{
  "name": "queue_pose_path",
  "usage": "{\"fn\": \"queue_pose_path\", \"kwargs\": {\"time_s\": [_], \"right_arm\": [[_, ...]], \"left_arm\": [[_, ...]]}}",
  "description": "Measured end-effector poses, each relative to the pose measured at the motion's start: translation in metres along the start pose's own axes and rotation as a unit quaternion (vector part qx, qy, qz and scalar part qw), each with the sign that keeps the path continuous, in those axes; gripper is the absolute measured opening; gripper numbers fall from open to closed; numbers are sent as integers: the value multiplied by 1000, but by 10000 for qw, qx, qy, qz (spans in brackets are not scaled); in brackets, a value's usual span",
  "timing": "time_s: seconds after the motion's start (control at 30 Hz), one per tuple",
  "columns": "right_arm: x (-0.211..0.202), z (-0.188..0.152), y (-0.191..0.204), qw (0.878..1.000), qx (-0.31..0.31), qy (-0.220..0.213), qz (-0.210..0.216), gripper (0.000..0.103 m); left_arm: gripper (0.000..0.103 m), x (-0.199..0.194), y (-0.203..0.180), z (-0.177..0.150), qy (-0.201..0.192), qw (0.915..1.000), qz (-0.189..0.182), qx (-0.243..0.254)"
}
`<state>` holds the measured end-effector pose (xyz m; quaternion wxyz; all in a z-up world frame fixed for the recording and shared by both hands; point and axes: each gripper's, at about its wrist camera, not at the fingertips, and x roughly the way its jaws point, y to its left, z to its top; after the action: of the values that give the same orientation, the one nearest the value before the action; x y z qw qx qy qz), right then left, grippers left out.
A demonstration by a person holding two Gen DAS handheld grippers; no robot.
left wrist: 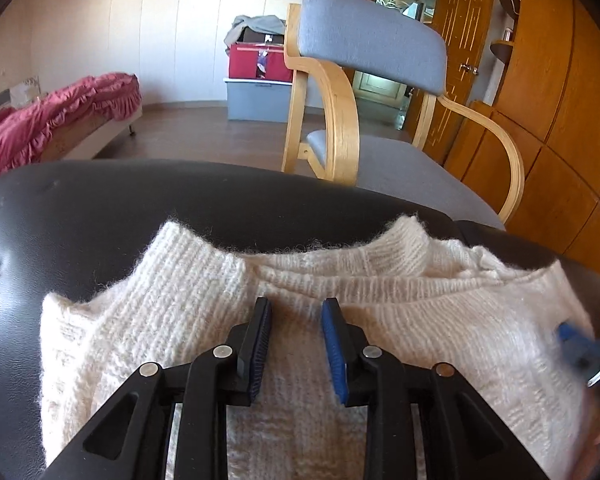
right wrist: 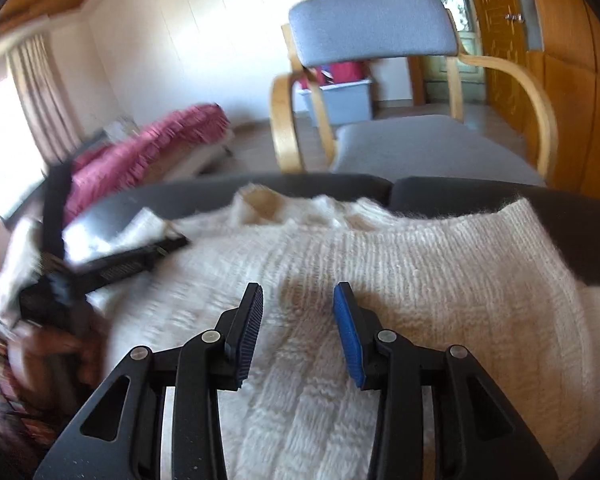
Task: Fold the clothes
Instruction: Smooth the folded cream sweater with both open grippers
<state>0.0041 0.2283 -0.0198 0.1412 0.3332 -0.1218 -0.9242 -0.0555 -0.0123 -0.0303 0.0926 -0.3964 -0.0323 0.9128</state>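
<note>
In the left wrist view, a cream-white, fuzzy, rib-knit sweater lay spread over a black padded leather surface, filling the lower half of the frame. Its neckline sat toward the top of the garment, near the far edge of the surface, so its long axis ran from the bottom of the frame upward, collar pointing away from the camera. A sleeve or shoulder appeared turned inward at centre left, forming a thick flap. The left tool hovered over the chest at lower centre, its blue pads moderately apart with nothing between them. At the right edge, a blurred blue pad of the right tool showed.

In the right wrist view, the same sweater covered the lower centre, with its ribbed edge toward the upper right. The right tool stood partly open and empty above the knit. The left tool was a dark blur at centre left. A grey-cushioned bentwood armchair stood behind.

By my judgement the folding was at an early stage: perhaps one side brought in, the remaining side and the lengthwise fold not yet done.
</note>
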Motion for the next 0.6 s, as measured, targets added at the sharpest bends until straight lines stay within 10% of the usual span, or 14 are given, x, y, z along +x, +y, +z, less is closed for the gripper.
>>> {"fn": "queue_pose_path", "kwargs": {"time_s": [0.23,0.4,0.6], "right_arm": [[20,27,-48,9868,-221,723,-1431,40],[26,29,-100,9842,631,535,-1564,20],[21,28,-94,9867,498,371,-1502,23]], "left_arm": [[27,1,4,0,-14,10000,-59,-37],[27,0,3,-1,-14,10000,-65,-33],[27,0,-2,0,2,9999,97,111]]}}
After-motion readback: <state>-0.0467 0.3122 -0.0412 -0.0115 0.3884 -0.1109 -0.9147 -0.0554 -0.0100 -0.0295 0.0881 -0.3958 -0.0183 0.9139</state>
